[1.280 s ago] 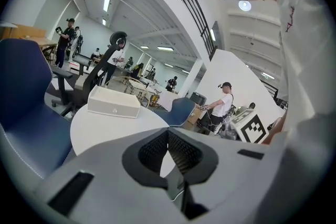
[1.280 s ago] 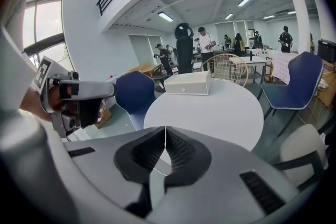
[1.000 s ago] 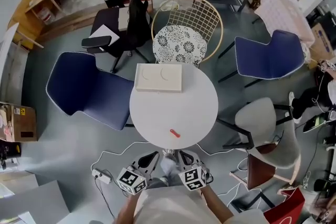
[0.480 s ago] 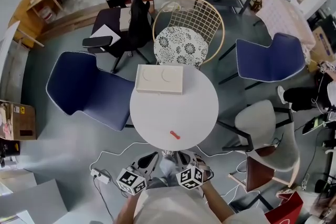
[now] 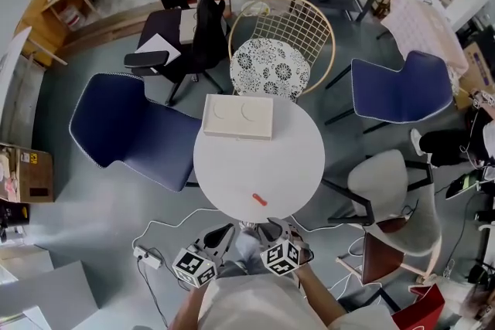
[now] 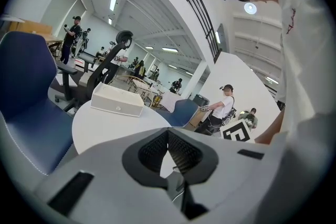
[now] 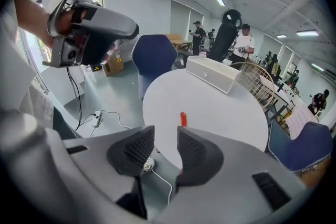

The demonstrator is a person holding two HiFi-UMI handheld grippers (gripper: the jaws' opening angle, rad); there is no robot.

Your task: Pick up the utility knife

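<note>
Approach stage, seemingly: hung short of desk with right claw opening on nothing, left claw clenched empty; had knife untouched near desk's near edge; needed next a forward, downward reach to straddle it.

We note grey left gripper, right gripper | black ribbed pads | black-white marker cubes behind claws | white shirt
</note>
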